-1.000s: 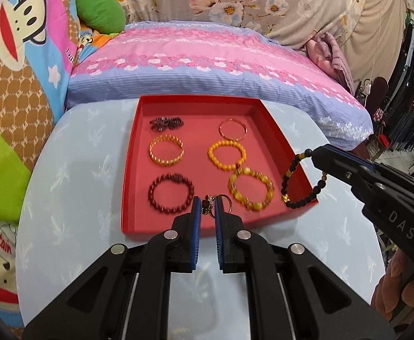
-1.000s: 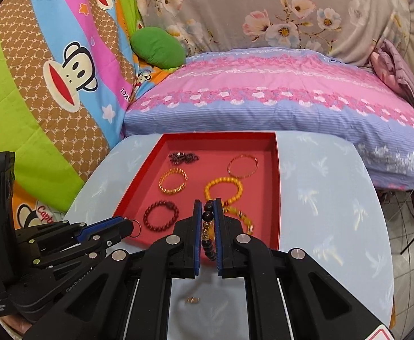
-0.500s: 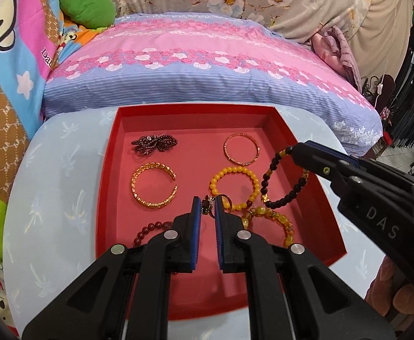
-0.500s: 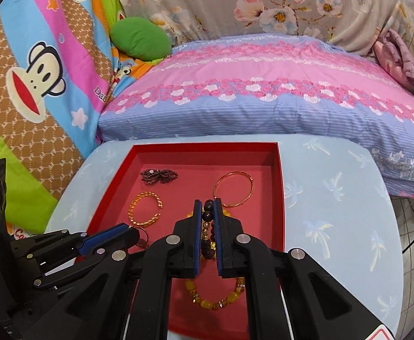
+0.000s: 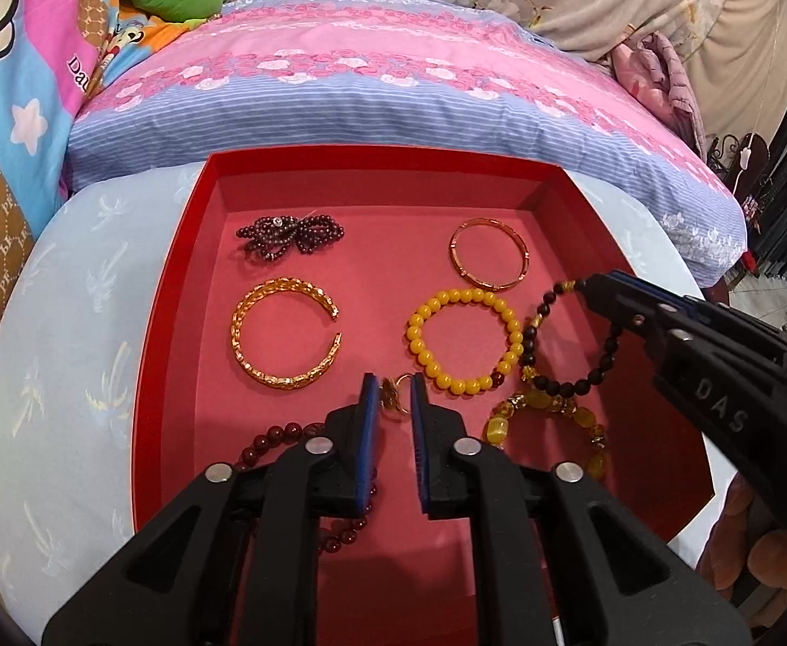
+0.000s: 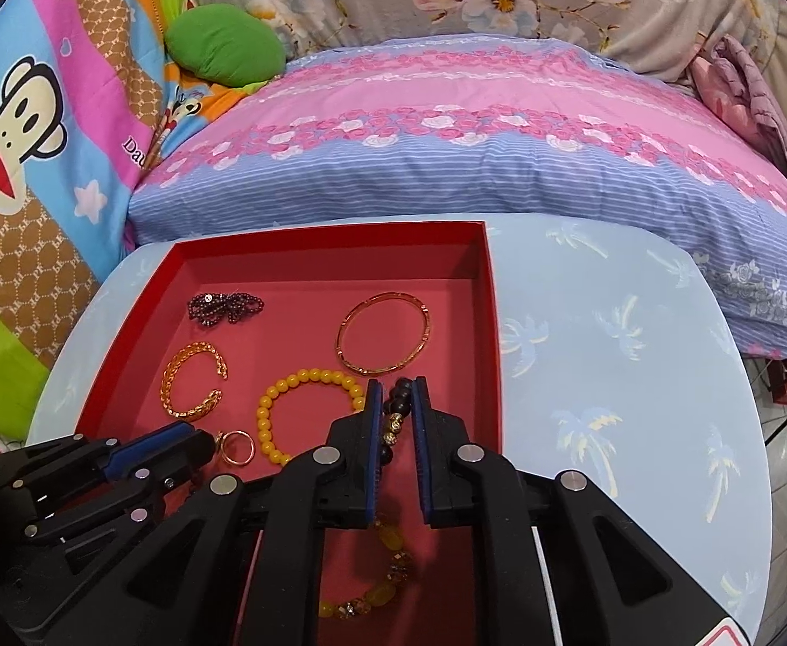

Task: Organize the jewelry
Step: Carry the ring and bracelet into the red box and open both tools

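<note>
Fingers of both grippers are opening: left gripper (image 5: 394, 395) around one gold ring (image 5: 396, 398), right gripper (image 6: 393, 413) around one black bead bracelet (image 5: 566, 347); six bracelets lie in one red tray (image 5: 178, 280).

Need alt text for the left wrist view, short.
The left gripper, its jaws opening, has a gold ring between them over a red tray of bracelets. At right, the right gripper has a black bead bracelet at its tip. The tray sits on a pale blue table.
</note>
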The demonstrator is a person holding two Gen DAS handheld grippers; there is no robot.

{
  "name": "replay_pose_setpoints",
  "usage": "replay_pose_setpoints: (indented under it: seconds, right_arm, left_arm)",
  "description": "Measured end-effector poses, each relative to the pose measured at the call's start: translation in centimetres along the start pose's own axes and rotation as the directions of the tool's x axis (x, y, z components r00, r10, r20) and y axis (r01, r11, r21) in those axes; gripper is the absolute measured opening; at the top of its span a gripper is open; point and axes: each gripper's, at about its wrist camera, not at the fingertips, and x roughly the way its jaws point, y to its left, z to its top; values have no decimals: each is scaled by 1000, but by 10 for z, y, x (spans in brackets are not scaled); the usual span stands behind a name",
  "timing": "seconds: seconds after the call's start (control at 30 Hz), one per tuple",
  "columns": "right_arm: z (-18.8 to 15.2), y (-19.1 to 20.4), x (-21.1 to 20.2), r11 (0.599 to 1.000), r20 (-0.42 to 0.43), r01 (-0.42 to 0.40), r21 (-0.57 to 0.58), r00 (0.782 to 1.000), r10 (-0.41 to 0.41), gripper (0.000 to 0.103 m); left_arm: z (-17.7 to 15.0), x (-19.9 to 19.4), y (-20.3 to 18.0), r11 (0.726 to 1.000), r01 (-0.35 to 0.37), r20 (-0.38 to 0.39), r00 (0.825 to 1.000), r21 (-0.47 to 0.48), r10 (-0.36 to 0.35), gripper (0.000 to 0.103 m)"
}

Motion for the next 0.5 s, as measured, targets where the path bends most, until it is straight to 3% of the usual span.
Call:
replay_pose_setpoints:
  seconds: [0.07, 0.13, 0.5]
  right_arm:
    - [-1, -3, -4, 1000, 6, -5, 11, 1000, 5, 17]
    - [-3, -3, -10, 1000, 14, -9, 10, 1000, 9, 17]
    - [-18, 11, -50, 999, 51, -28, -21, 998, 29, 19]
  left_arm:
    - [-1, -2, 1, 1000, -2, 6, 1000, -4, 2, 22]
    - [-2, -5, 1, 1000, -5, 12, 1000, -5, 5, 24]
    - [-14, -36, 6, 1000, -19, 45, 999, -23, 20, 26]
